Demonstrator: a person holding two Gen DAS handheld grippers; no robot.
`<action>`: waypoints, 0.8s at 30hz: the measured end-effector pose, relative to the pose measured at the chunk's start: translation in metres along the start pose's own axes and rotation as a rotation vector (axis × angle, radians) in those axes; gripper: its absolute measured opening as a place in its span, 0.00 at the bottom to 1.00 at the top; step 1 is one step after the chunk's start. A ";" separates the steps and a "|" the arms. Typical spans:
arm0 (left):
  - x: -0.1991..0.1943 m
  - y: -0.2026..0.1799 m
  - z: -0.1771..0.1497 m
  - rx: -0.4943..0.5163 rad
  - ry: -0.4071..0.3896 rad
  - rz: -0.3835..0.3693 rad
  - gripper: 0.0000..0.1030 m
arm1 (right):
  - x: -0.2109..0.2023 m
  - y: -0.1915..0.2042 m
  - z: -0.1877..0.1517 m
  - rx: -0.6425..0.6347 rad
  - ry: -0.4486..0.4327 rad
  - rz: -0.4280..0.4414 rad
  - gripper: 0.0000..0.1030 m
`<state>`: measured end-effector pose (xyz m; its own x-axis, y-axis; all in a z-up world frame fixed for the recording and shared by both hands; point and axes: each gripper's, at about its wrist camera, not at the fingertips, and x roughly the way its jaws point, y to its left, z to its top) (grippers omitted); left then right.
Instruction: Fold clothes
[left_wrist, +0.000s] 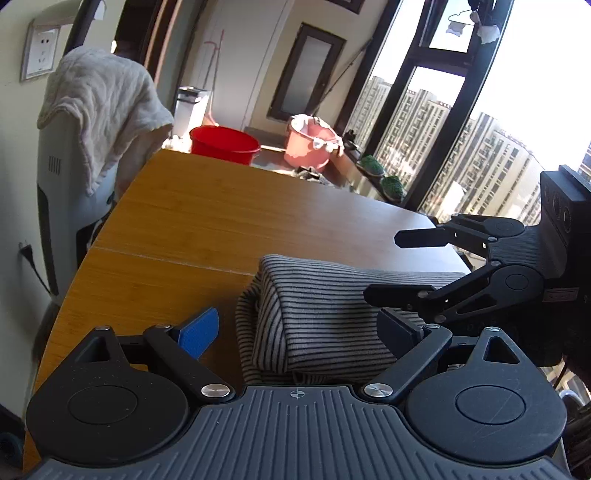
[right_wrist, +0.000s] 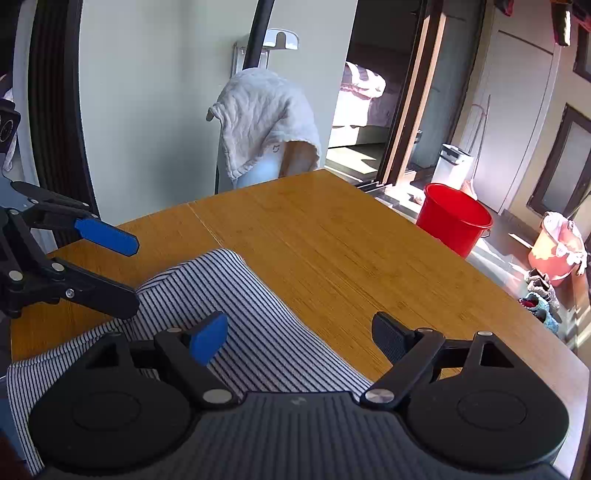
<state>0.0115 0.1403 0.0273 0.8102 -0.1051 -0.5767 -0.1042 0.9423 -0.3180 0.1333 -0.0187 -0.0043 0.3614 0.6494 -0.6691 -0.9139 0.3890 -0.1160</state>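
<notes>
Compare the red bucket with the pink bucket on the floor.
The red bucket is bright red and looks empty from here; the pink bucket is pale pink with cloth draped over its rim. The red bucket stands nearer the table. Both stand upright on the floor.

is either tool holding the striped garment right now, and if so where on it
Nothing is held. The left tool and the right tool both stand open over the folded striped garment on the table, pads off the cloth.
</notes>
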 end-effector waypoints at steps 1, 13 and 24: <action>-0.006 0.008 0.000 -0.012 -0.007 0.013 0.93 | 0.011 0.003 0.003 -0.011 0.020 0.025 0.84; -0.031 0.079 0.000 -0.294 -0.022 -0.124 0.96 | 0.021 0.016 -0.006 0.173 0.065 0.221 0.40; 0.005 0.029 -0.002 -0.310 0.074 -0.256 0.97 | -0.049 0.140 -0.072 -0.586 -0.207 -0.124 0.36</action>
<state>0.0115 0.1666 0.0141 0.7901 -0.3569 -0.4983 -0.0826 0.7436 -0.6635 -0.0262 -0.0431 -0.0403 0.4462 0.7581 -0.4757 -0.7912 0.0857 -0.6056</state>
